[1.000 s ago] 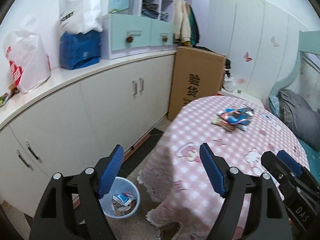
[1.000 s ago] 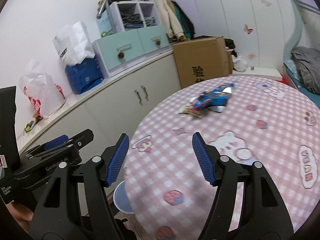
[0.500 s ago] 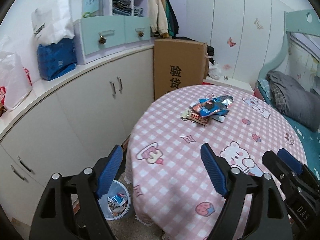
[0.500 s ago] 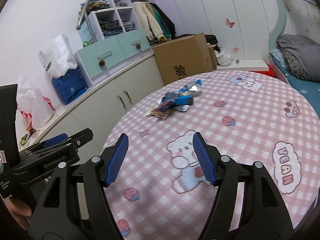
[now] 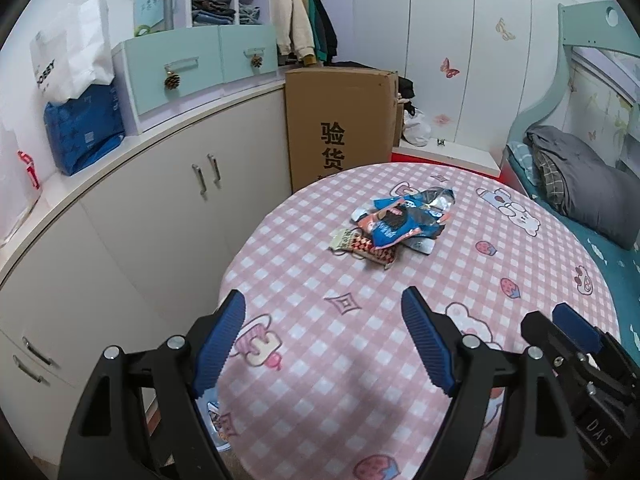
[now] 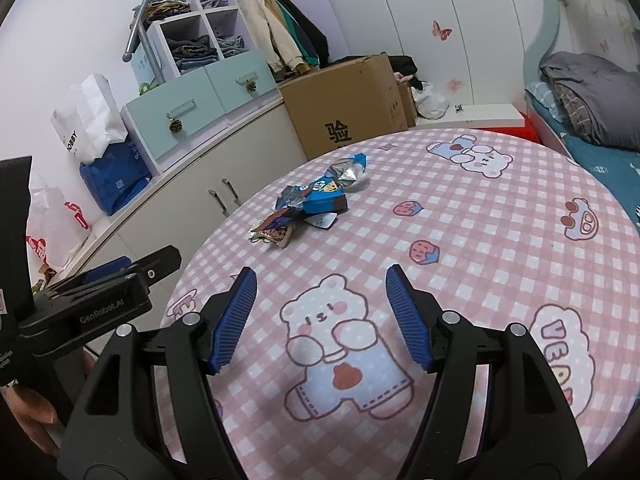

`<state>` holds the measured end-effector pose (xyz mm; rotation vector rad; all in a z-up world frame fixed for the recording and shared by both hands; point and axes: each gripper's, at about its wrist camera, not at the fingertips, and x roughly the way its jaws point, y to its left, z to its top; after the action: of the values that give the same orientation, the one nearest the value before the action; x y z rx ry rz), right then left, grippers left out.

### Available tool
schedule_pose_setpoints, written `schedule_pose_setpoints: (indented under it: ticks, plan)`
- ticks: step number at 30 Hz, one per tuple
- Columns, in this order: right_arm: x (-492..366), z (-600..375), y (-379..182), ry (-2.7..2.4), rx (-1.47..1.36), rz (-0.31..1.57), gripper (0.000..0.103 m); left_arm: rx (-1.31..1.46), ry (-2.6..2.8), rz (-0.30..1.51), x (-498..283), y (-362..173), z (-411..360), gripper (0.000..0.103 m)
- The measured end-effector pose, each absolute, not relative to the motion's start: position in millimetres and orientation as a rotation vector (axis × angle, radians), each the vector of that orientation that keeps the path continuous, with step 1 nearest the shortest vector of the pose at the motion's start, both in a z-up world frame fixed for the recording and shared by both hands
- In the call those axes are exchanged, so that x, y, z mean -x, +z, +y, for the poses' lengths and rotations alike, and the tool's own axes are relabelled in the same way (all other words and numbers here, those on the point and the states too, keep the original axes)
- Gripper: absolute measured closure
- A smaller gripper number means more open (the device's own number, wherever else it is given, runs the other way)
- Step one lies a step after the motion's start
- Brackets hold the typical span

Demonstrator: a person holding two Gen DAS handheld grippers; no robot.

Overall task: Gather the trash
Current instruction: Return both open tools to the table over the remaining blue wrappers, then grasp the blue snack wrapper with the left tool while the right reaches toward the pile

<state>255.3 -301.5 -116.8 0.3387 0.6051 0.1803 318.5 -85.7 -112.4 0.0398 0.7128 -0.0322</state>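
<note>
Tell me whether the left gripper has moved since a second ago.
Yes. The left gripper swung right, from over the floor beside the table to over it, toward the wrappers.

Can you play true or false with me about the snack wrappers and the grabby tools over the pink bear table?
1. The pile of crumpled blue and red snack wrappers lies on the round table with the pink checked cloth. True.
2. The left tool is squeezing a wrapper. False: it is open and holds nothing; the wrappers lie apart from it, farther along the table.
3. The right tool is open too, above a printed bear. True.
4. A tall brown cardboard box with black characters stands behind the table. True.
5. The box lies flat on top of the table. False: it stands upright beyond the table, beside the white cabinets.
</note>
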Motion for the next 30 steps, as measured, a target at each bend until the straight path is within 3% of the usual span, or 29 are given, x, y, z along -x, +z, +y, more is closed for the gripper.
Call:
schedule_pose_setpoints:
  ticks: [30]
  plan:
    - [-321, -315, -127, 0.164, -0.404, 0.645, 0.036, 0.089, -0.068, 0.744, -379, -139, -65, 0.024]
